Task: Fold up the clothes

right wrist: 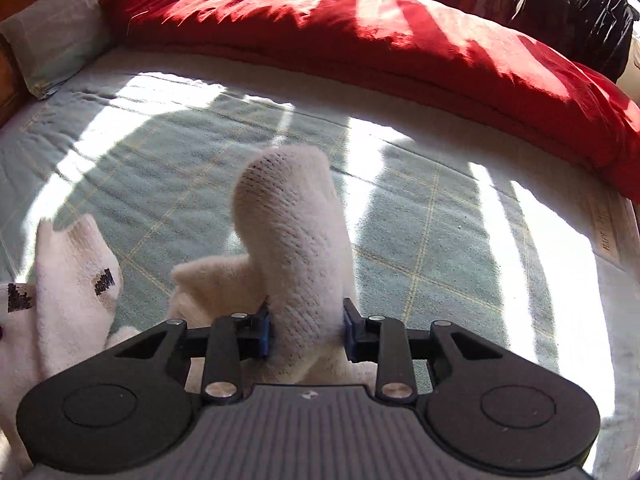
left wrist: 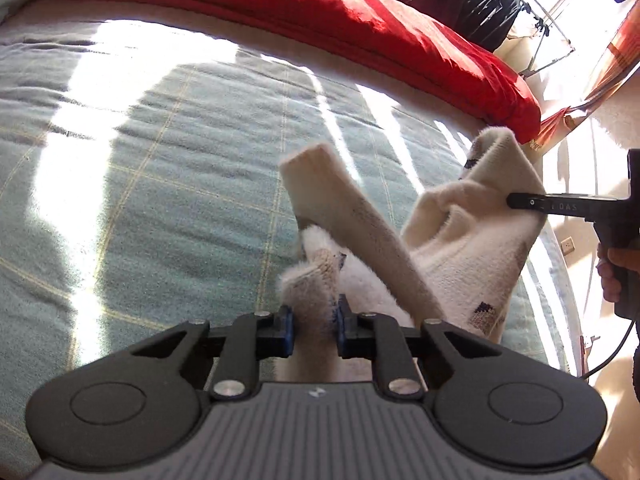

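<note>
A fuzzy white knit garment (left wrist: 468,248) with small dark and tan patches hangs above the green checked blanket (left wrist: 160,184). My left gripper (left wrist: 314,326) is shut on a bunched edge of it, and a flap sticks up beyond the blue pads. In the left wrist view my right gripper (left wrist: 520,202) pinches the garment's far right side, held by a hand (left wrist: 610,276). In the right wrist view that gripper (right wrist: 306,328) is shut on a thick white knit fold (right wrist: 292,240) that stands up in front of it. More of the garment (right wrist: 76,280) hangs at the left.
A red duvet (right wrist: 360,48) is piled along the far side of the bed, with a pale pillow (right wrist: 56,40) at the far left. Dark clothes hang on a drying rack (left wrist: 492,4) beyond the bed. Bright sun stripes fall across the blanket.
</note>
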